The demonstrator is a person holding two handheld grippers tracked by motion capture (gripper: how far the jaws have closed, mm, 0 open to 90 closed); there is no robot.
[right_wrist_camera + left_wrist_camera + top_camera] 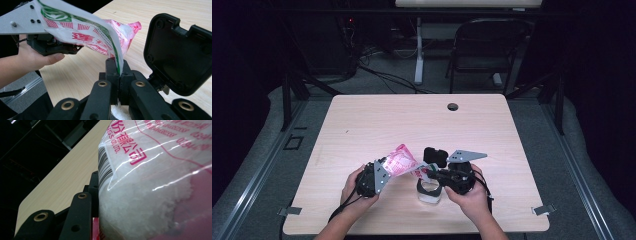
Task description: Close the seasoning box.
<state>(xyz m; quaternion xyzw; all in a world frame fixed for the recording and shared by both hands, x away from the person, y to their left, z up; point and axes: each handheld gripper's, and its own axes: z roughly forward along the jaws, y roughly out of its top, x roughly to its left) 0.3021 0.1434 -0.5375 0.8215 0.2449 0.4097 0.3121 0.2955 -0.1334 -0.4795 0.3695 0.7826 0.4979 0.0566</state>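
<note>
Low in the middle of the high view, the person holds a plastic bag (401,161) of white crystals up over the desk (362,125). The left gripper (379,172) is clamped on the bag's fat end; in its own view a black jaw presses against the bulging film beside the barcode. The right gripper (119,68) has its jaws pinched together on the bag's thin corner edge. Just below that corner stands a small container (429,192) with white grains inside, its black hinged lid (178,53) flipped open at the right of the right gripper view.
</note>
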